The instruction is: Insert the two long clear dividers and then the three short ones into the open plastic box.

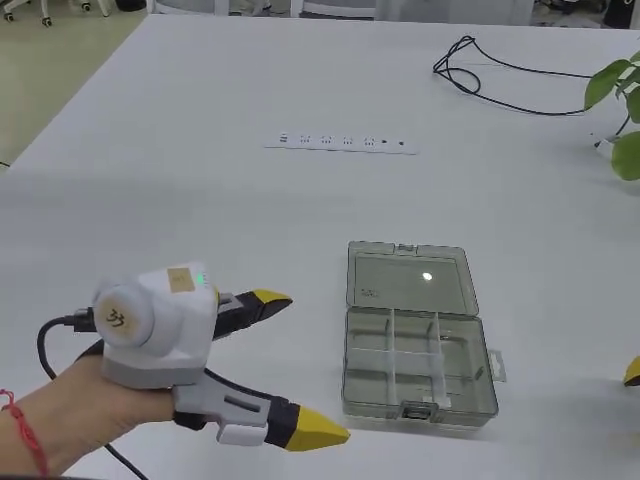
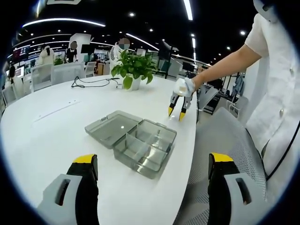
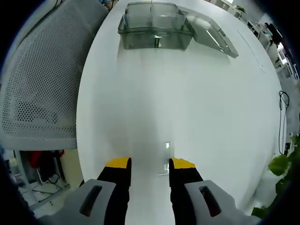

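The open clear plastic box (image 1: 418, 372) lies near the table's front edge, its lid (image 1: 408, 277) folded back flat. Clear dividers (image 1: 392, 345) stand inside it and split it into compartments. My left gripper (image 1: 293, 363) hovers left of the box, open, with nothing between its yellow tips. In the left gripper view the box (image 2: 145, 145) sits ahead between the wide jaws of the left gripper (image 2: 152, 164). Beyond the box a hand holds my right gripper (image 2: 176, 112), open. In its own view the right gripper (image 3: 149, 163) is open over bare table, far from the box (image 3: 154, 28). A small clear piece (image 3: 167, 146) lies by one fingertip.
A white power strip (image 1: 340, 142) lies mid-table, with a black cable (image 1: 480, 75) at the back right. A potted plant (image 1: 620, 110) stands at the right edge. A grey mesh chair (image 3: 42, 75) sits beside the table edge. People and desks fill the room behind.
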Tool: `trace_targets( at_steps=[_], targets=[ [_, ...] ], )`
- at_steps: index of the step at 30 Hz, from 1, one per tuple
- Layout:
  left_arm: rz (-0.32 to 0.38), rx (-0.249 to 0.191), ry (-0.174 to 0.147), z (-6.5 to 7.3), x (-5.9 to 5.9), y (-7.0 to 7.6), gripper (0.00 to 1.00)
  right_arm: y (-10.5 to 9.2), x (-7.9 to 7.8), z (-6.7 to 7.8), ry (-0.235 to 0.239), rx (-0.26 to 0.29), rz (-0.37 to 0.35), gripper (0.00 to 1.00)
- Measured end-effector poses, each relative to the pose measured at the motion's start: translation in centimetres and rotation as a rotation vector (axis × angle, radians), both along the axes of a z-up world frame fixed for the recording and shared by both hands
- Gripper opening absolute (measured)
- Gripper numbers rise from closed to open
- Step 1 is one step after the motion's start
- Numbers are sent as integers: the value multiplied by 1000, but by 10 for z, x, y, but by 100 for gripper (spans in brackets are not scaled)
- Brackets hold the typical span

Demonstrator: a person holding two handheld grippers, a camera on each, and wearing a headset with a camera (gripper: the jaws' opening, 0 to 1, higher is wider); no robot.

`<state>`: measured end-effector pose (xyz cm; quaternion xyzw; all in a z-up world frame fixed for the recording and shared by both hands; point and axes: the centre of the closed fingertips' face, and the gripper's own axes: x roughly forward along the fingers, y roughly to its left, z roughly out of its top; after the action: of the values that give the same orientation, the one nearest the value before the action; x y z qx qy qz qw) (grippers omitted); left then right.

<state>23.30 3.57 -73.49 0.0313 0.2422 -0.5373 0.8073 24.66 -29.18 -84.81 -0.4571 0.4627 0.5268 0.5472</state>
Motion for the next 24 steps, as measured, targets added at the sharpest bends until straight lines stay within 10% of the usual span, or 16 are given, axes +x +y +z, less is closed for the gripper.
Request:
trace_targets(
  at_steps=[12, 24],
  targets=[
    [-1, -1, -2, 1, 1, 1, 100, 9, 2, 9, -29, 31, -33, 33],
    [45, -45, 26, 15, 11, -5, 100, 67, 17, 70, -149, 178, -41, 33]
  ],
)
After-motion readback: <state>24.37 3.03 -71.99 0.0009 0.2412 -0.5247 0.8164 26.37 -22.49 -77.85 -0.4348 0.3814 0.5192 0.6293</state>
